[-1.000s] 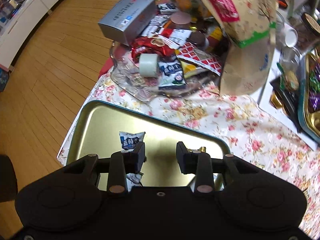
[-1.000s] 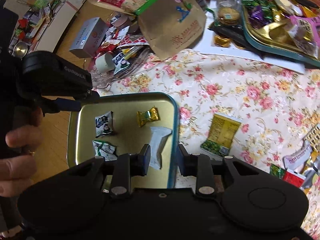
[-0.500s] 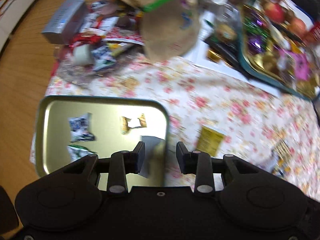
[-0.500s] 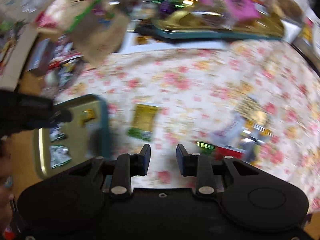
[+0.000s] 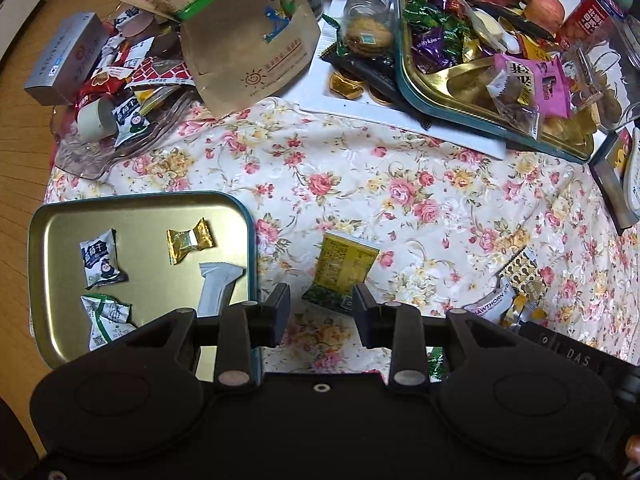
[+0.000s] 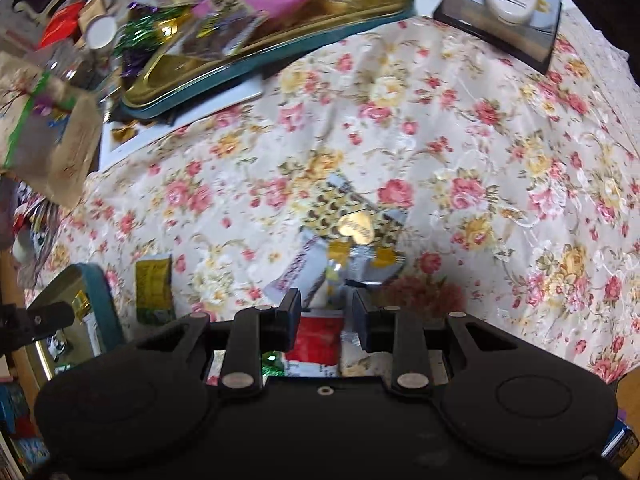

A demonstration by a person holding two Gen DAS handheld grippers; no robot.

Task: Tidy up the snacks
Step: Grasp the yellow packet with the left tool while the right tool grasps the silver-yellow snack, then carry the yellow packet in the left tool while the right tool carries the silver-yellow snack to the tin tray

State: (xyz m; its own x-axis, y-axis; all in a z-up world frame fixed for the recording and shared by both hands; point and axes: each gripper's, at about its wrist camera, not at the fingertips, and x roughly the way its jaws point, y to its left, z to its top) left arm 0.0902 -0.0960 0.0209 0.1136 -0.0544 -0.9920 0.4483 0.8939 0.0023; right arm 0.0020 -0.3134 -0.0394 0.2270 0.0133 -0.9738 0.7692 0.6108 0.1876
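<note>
Both pairs of jaws stand parted and empty. The left gripper (image 5: 321, 309) hangs over a flat yellow-green foil sachet (image 5: 343, 270) beside the gold tin tray (image 5: 140, 199): light, crinkly, slippery; pinch an edge.

The right gripper (image 6: 326, 314) hovers over a loose packet pile (image 6: 344, 248).

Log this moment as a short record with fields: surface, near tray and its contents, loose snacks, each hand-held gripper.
surface: floral tablecloth
near tray: gold tray with teal rim, at the cloth's corner
tray contents: gold-wrapped candy, two white-and-green packets, one white sachet
loose snacks: yellow-green packet beside the tray; small pile of wrappers further along
left hand-held gripper: open, empty, above the yellow-green packet
right hand-held gripper: open, empty, above the pile
</note>
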